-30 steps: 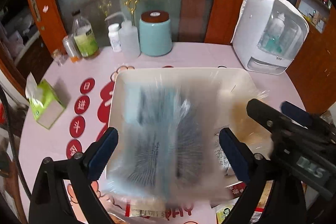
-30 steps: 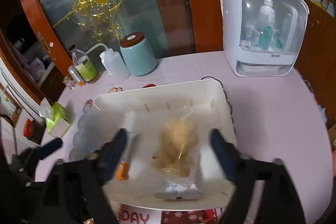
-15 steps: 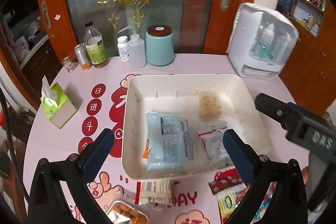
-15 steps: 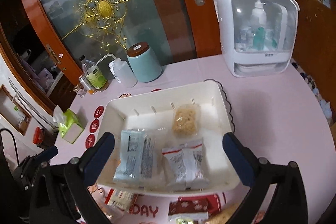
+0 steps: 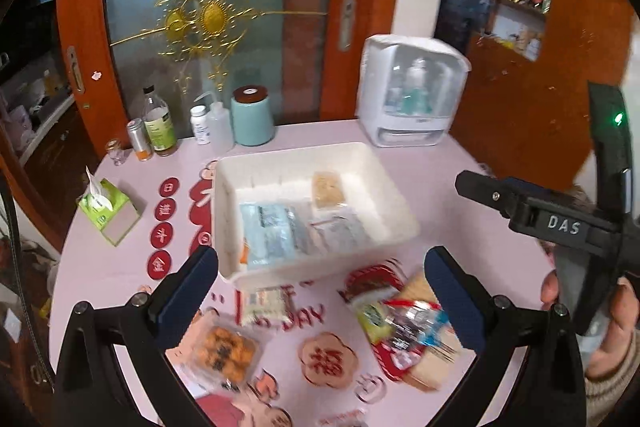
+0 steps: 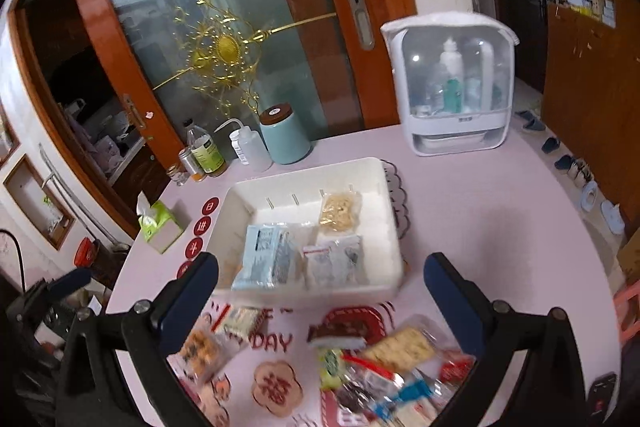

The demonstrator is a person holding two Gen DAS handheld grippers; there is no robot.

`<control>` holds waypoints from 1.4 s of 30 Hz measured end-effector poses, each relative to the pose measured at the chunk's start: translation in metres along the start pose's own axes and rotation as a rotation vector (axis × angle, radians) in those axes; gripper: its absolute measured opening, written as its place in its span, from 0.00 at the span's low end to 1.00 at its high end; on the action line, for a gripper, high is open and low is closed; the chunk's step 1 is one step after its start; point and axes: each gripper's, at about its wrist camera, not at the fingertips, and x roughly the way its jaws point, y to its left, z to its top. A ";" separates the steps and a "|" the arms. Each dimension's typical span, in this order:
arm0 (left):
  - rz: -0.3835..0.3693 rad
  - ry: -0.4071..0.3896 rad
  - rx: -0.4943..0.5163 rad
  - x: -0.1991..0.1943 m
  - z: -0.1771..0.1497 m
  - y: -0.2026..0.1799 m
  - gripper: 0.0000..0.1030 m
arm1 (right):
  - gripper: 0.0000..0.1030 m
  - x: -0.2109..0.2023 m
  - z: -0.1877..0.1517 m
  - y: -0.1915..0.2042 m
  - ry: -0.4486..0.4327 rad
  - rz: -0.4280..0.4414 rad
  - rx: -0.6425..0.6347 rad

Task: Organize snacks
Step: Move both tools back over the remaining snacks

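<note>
Both the left gripper (image 5: 320, 291) and right gripper (image 6: 320, 291) stand wide apart, gripping nothing. Inside the white bin (image 6: 384, 179) lie a pale blue packet (image 6: 264, 261), a clear packet (image 6: 334, 259) and a tan snack (image 6: 338, 211). Loose snacks (image 6: 384, 371) lie on the table just in front of the bin.

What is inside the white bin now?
The white bin holds a pale blue packet, a clear packet with a red strip and a bag of beige snack. An orange item peeks out beneath the blue packet, mostly covered.
</note>
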 end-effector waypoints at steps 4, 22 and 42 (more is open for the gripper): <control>-0.025 -0.031 -0.008 -0.033 -0.020 -0.007 1.00 | 1.00 -0.035 -0.020 -0.010 -0.004 0.003 -0.021; 0.073 0.023 -0.022 -0.028 -0.130 -0.015 1.00 | 0.99 -0.033 -0.149 -0.050 0.181 -0.080 0.020; 0.119 0.298 -0.129 0.096 -0.234 -0.022 1.00 | 0.91 0.058 -0.229 -0.079 0.388 -0.138 0.245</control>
